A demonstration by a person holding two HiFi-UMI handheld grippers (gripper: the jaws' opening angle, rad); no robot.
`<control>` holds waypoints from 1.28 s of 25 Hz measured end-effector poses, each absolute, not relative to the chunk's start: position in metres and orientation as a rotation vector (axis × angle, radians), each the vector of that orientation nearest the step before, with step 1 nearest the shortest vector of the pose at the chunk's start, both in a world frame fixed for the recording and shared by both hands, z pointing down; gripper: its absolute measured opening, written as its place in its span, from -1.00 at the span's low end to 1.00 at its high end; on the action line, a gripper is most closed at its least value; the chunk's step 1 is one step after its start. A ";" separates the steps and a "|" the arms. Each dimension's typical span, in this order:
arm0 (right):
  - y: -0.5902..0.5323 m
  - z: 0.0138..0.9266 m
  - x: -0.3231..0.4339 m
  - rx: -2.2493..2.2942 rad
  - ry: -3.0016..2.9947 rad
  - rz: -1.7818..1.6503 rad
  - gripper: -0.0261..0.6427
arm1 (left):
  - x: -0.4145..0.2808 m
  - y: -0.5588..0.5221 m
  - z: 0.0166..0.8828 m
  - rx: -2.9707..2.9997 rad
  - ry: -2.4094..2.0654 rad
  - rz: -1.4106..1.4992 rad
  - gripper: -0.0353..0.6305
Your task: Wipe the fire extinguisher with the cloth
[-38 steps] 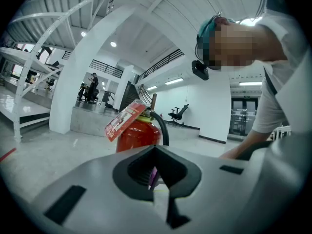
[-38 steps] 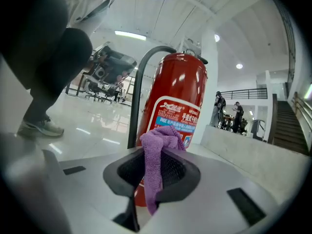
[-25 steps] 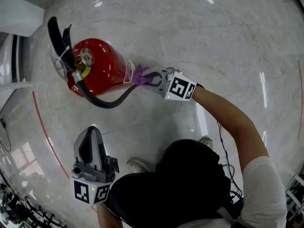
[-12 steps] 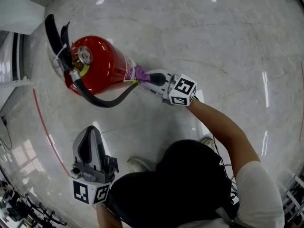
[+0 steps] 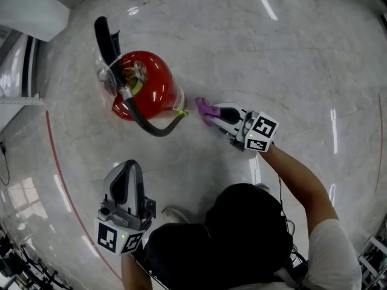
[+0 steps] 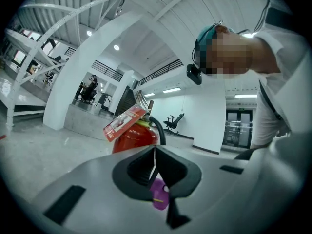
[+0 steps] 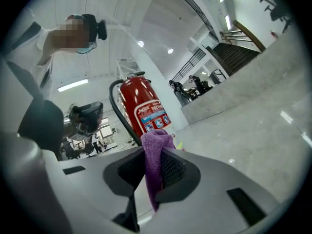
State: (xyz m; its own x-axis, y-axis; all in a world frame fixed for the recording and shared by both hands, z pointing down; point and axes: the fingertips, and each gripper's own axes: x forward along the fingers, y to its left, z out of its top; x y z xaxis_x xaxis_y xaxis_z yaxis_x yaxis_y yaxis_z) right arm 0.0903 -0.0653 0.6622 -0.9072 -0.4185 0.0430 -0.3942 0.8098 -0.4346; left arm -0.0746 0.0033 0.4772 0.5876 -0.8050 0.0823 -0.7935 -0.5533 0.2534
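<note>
1. The right gripper (image 7: 155,161) is clamped on the single purple cloth (image 7: 156,140); a fold bunches above the jaw tips and a tail hangs below.
2. The left gripper (image 6: 155,153), the second of the two, has its jaws pressed together with nothing between them.
3. The right forearm (image 5: 299,177) stretches out from the body, its gripper level and aimed at the extinguisher. The left gripper is close to the body, aimed the same way.
4. One fire extinguisher (image 5: 151,80) stands upright on the pale marble floor (image 5: 290,53), just beyond the cloth with a narrow gap between them. It has a red cylinder, a black handle (image 5: 104,32) and a black hose (image 5: 148,125) curling down its side.
</note>
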 end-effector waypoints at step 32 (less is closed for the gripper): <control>0.099 0.443 -0.032 1.003 3.168 -0.462 -0.74 | -0.050 0.097 0.452 2.960 -0.466 -0.071 -0.28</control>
State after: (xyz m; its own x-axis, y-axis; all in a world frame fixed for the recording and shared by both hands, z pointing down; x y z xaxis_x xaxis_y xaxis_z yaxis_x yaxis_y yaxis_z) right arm -0.0316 0.0987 0.4429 -0.8007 0.5872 0.1189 0.5288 0.7859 -0.3204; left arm -0.0498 0.0972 0.4522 0.9508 -0.3089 -0.0245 -0.3020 -0.9416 0.1489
